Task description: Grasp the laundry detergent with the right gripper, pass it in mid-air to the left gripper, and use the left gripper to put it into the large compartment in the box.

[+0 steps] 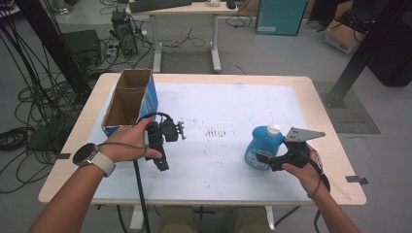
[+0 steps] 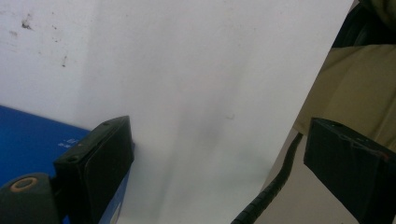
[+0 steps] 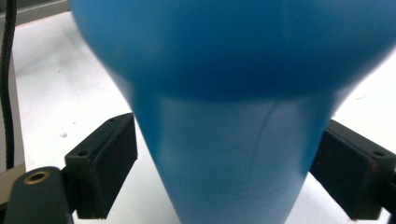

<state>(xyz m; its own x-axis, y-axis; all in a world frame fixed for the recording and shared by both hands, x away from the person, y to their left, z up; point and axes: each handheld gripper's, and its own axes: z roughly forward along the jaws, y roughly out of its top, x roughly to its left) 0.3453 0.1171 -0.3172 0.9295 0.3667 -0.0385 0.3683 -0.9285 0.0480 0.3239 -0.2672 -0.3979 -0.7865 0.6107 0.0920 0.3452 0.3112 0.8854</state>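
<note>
My right tongs (image 3: 224, 163) straddle the neck of the blue bottle (image 1: 262, 145); the jaws flank it, the right pad about touching, the left just short. My left tongs (image 2: 215, 168) stand spread, holding nothing. The bottle sits at four o'clock on the surface (image 1: 218, 107), the open cardboard box (image 1: 128, 102) at ten o'clock.

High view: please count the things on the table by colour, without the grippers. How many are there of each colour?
Blue bottle: 1
Blue and brown box: 1
White sheet: 1
Total: 3
</note>
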